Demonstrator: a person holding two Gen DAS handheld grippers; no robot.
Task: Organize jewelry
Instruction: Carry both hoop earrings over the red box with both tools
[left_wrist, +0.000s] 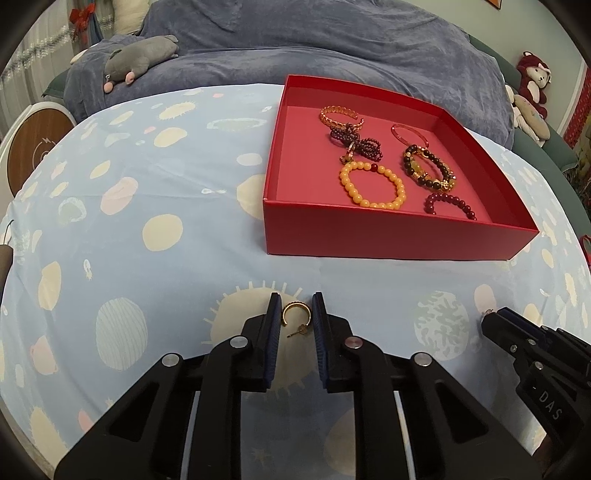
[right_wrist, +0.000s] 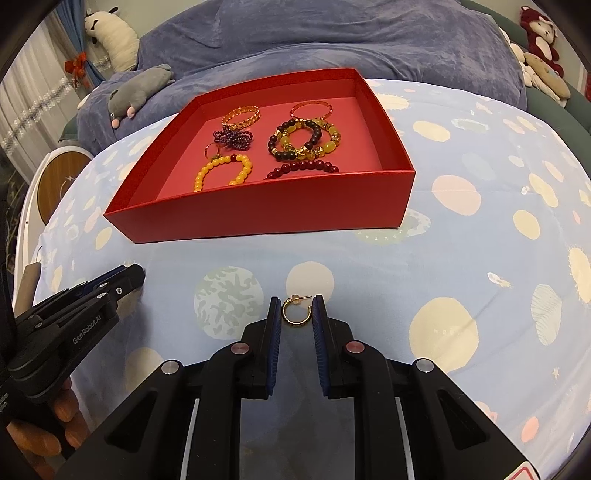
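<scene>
Gripping | left claw (left_wrist: 296, 297) clamped on ribbed gold hoop earring (left_wrist: 293, 304) | right claw (right_wrist: 296, 299) clamped on second gold hoop (right_wrist: 295, 322)

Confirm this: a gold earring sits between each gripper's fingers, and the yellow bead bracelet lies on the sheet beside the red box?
No. The yellow bead bracelet lies inside the red box, not beside it, as the left wrist view shows. The rest holds.

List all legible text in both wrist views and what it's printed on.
"DAS": on the black right gripper body, rest of the word cut off.
"GenRobot.AI": on the black left gripper body.
Faint curved lettering on the planet-print blue bedsheet: too small to read.
</scene>
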